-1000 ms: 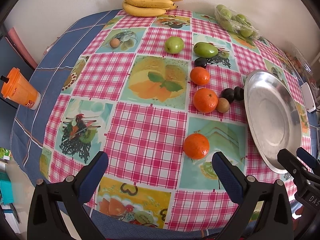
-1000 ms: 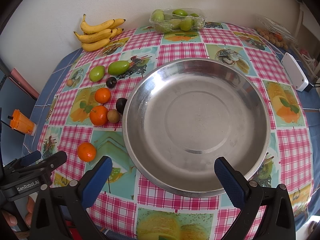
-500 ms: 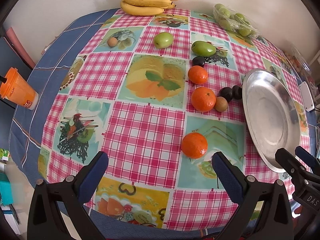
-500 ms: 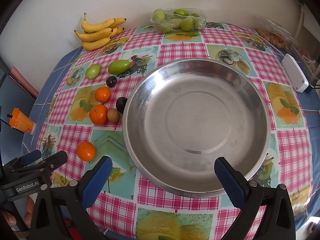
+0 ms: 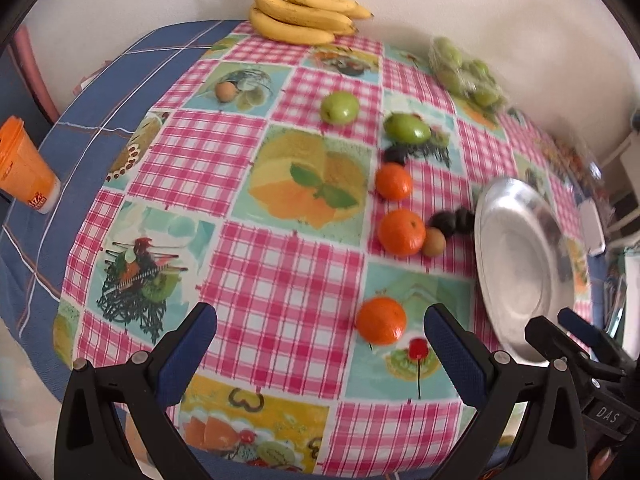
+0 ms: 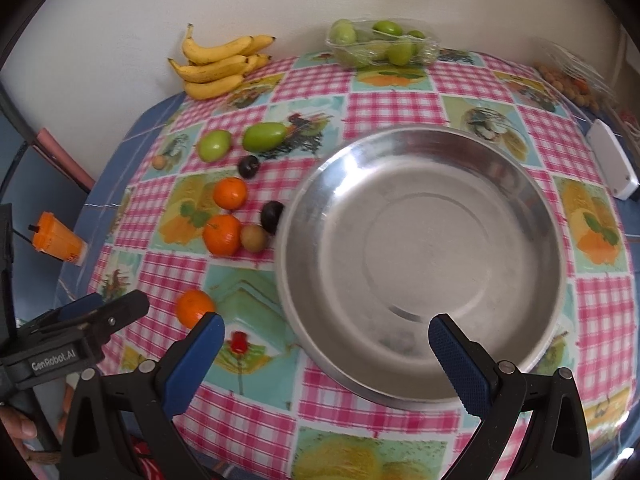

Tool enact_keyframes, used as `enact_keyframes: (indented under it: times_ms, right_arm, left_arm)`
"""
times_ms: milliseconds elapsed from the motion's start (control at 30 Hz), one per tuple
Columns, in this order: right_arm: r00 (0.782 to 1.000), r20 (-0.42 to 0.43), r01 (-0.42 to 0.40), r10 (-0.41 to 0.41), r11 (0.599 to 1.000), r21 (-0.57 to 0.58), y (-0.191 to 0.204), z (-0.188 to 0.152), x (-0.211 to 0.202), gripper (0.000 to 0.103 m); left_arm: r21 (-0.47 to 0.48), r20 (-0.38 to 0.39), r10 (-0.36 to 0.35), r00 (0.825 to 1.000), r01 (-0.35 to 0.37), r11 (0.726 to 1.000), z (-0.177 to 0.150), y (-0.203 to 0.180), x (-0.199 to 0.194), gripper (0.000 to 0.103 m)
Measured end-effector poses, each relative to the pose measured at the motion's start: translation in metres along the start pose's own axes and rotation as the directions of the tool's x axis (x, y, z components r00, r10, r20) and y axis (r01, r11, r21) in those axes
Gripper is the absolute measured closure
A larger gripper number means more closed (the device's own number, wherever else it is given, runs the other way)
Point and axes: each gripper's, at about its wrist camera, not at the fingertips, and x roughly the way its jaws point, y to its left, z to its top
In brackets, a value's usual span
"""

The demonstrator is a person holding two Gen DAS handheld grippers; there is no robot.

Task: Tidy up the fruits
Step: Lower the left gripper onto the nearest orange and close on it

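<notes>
Left gripper: spread wide, empty; nearest orange just inside its right finger, seemingly untouched. Right gripper: wide, empty, above metal plate.

3 oranges, 2 green fruits, bananas loose beside empty steel plate.

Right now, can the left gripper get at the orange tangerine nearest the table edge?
Probably yes: the left gripper is open, the nearest orange tangerine lies just ahead toward its right finger, and nothing sits between.

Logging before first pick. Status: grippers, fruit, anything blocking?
Left gripper open, empty; right gripper open, empty. Nearest orange on the cloth just ahead of left fingers. Steel plate empty. Nothing blocking.
</notes>
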Motion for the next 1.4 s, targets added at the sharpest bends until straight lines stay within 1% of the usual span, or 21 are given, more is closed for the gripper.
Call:
enact_keyframes:
  times_ms: [100,200,300,367,467,500,533,567,667,700,767,833,933,1033,1067,1133,1200,1233,1267,1400]
  right_arm:
    - [1.0,0.013,-0.002,0.002,1.0,0.014,0.0,0.006,0.0,0.0]
    - [1.0,0.017,0.009,-0.01,0.999,0.039,-0.004,0.011,0.0,0.0]
    - [1.0,0.014,0.01,-0.011,0.999,0.046,-0.004,0.015,0.002,0.0]
    - [1.0,0.01,0.001,-0.002,0.999,0.044,-0.002,0.017,0.004,0.0]
    - [1.0,0.003,-0.016,0.015,0.999,0.036,0.002,0.021,0.006,0.0]
    - [1.0,0.004,-0.018,0.018,0.999,0.033,0.004,0.023,0.007,0.0]
    - [1.0,0.007,-0.019,0.019,0.999,0.026,0.006,0.025,0.007,0.0]
    - [1.0,0.01,-0.021,0.02,1.0,0.021,0.008,0.027,0.007,0.0]
    - [0.999,0.018,-0.034,0.034,0.999,0.008,0.014,0.034,0.007,0.0]
    - [0.999,0.016,-0.044,0.044,0.999,0.008,0.015,0.035,0.008,0.0]
    - [0.998,0.01,-0.057,0.057,0.998,0.009,0.017,0.035,0.009,0.0]
    - [0.999,0.006,-0.05,0.05,0.999,0.003,0.018,0.035,0.01,0.0]
    - [0.999,0.003,-0.044,0.044,0.999,-0.001,0.019,0.035,0.012,0.0]
    - [0.999,0.001,-0.038,0.038,0.999,-0.004,0.02,0.039,0.014,0.0]
    - [0.999,-0.001,-0.037,0.037,0.999,-0.005,0.021,0.039,0.015,0.0]
    - [0.999,-0.007,-0.036,0.036,0.999,-0.008,0.022,0.04,0.017,0.0]
    - [0.999,-0.014,-0.036,0.036,0.999,-0.011,0.023,0.04,0.018,0.0]
    - [0.999,-0.015,-0.037,0.037,0.999,-0.012,0.023,0.04,0.018,0.0]
    - [0.999,-0.015,-0.036,0.036,0.999,-0.013,0.025,0.041,0.018,0.0]
    - [0.999,0.002,-0.038,0.038,0.999,-0.02,0.029,0.044,0.013,0.0]
  left_arm:
    - [0.01,0.03,-0.018,0.999,0.018,1.0,0.004,0.006,0.0,0.0]
    - [0.045,0.037,-0.01,0.999,0.008,0.999,0.006,0.005,0.004,0.0]
    - [0.065,0.004,-0.037,0.999,0.036,0.997,0.005,0.0,0.011,0.0]
    - [0.09,-0.034,-0.026,0.999,0.029,0.995,0.002,-0.007,0.017,0.0]
    - [0.126,-0.056,-0.018,0.998,0.025,0.992,-0.001,-0.018,0.023,0.001]
    - [0.13,-0.066,-0.029,0.997,0.037,0.991,-0.002,-0.019,0.024,0.002]
    - [0.13,-0.079,-0.042,0.996,0.052,0.99,-0.003,-0.021,0.025,0.007]
    - [0.132,-0.097,-0.057,0.994,0.069,0.989,-0.003,-0.023,0.028,0.009]
    - [0.15,-0.13,-0.081,0.988,0.1,0.984,-0.007,-0.03,0.034,0.01]
    - [0.156,-0.136,-0.086,0.987,0.107,0.982,-0.007,-0.032,0.035,0.011]
    - [0.164,-0.151,-0.097,0.984,0.122,0.979,-0.007,-0.036,0.038,0.023]
    - [0.162,-0.173,-0.099,0.98,0.128,0.978,-0.007,-0.038,0.044,0.025]
    - [0.157,-0.201,-0.102,0.974,0.135,0.978,-0.007,-0.04,0.053,0.033]
    - [0.148,-0.213,-0.104,0.972,0.138,0.979,-0.005,-0.041,0.059,0.035]
    - [0.146,-0.215,-0.105,0.971,0.138,0.98,-0.005,-0.042,0.062,0.041]
    - [0.142,-0.225,-0.11,0.968,0.144,0.979,-0.005,-0.042,0.066,0.049]
    - [0.141,-0.236,-0.117,0.965,0.153,0.978,-0.006,-0.044,0.07,0.055]
    - [0.14,-0.238,-0.122,0.963,0.158,0.977,-0.006,-0.044,0.071,0.062]
    - [0.138,-0.235,-0.121,0.964,0.156,0.978,-0.006,-0.043,0.071,0.064]
    - [0.137,-0.234,-0.121,0.965,0.156,0.978,-0.005,-0.041,0.071,0.064]
